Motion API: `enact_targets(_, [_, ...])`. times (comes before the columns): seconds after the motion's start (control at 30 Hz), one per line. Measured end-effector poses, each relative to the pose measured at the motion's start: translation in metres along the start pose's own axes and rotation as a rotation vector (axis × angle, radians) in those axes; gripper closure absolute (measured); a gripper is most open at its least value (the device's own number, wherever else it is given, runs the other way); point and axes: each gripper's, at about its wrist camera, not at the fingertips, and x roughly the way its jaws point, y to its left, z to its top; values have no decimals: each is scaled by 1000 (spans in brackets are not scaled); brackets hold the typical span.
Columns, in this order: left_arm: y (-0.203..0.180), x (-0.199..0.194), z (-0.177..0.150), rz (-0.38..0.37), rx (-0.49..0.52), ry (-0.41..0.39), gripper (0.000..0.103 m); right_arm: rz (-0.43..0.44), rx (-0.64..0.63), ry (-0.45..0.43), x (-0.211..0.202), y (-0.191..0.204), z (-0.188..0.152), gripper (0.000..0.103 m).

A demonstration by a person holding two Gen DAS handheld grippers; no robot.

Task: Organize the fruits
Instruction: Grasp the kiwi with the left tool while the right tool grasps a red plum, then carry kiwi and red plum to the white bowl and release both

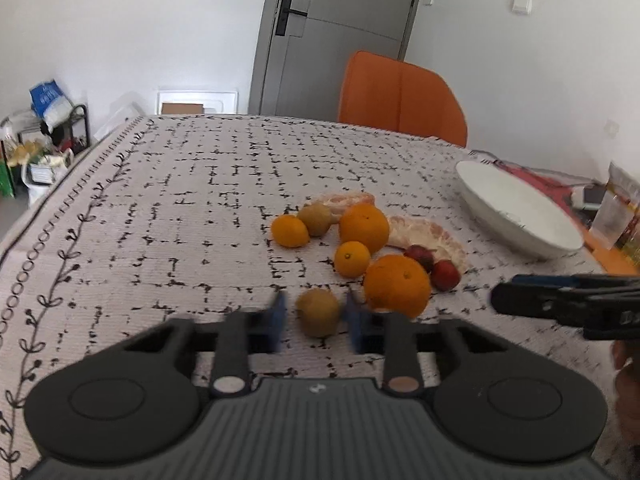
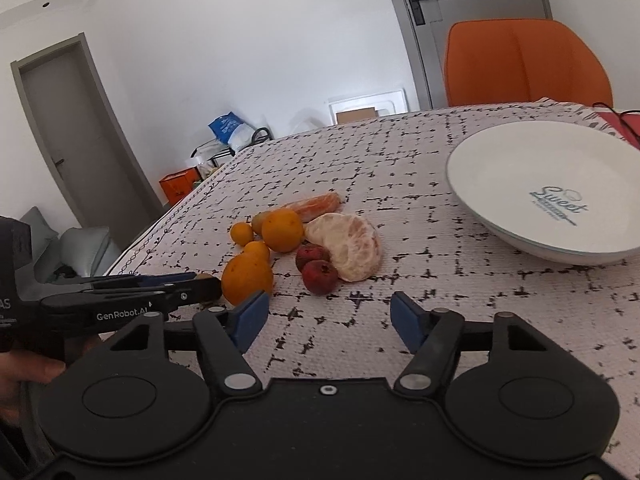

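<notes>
My left claw (image 1: 318,316) has its blue pads on both sides of a small brown-green fruit, probably a kiwi (image 1: 319,312). The pads are blurred, so I cannot see sure contact, but they stand right at its skin and I judge the claw is clamped on it. The kiwi sits on the bench (image 1: 180,208), just beside the big orange (image 1: 397,285), on the side away from the white bowl (image 2: 540,184).

I think the kiwi is light and a little soft, with a rough skin that does not slip. I would hold it across the middle, gently, because strong pressure can bruise it. The big orange nearly touches it, so a lift could push that orange and make it roll.

My right claw (image 2: 332,318) stands apart with only cloth between its pads, short of the two dark red fruits (image 2: 318,270) that lie against the peeled citrus piece (image 2: 348,246).

In the right view my left claw covers almost all of the kiwi. The far fruits overlap, so I cannot count them surely.
</notes>
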Motion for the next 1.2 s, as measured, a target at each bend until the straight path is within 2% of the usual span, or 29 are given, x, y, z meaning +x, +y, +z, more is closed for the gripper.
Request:
enact_targets(0.23, [15,-9,0,14,-41,-16,79,3,-10,15,15,5,5,54])
enact_targets(0.57, [32,-18,1,45,-77,-31,79,-24,-20,30,34,10,8,62])
enact_targets(0.6, [32,-19,1,44,-77,-32,79,-29,-22,28,35,10,8,70])
enact_targets(0.63, [32,-19,1,44,-77,-33,79,-38,-23,29,36,10,8,82])
enact_targets(0.9, [20,-22,7,26,-50,-51,79,-23,-20,-14,18,9,7,82])
enact_targets(1.2, [-12,-19,17,-20,2,-61,79,-59,19,-79,-12,-12,9,82])
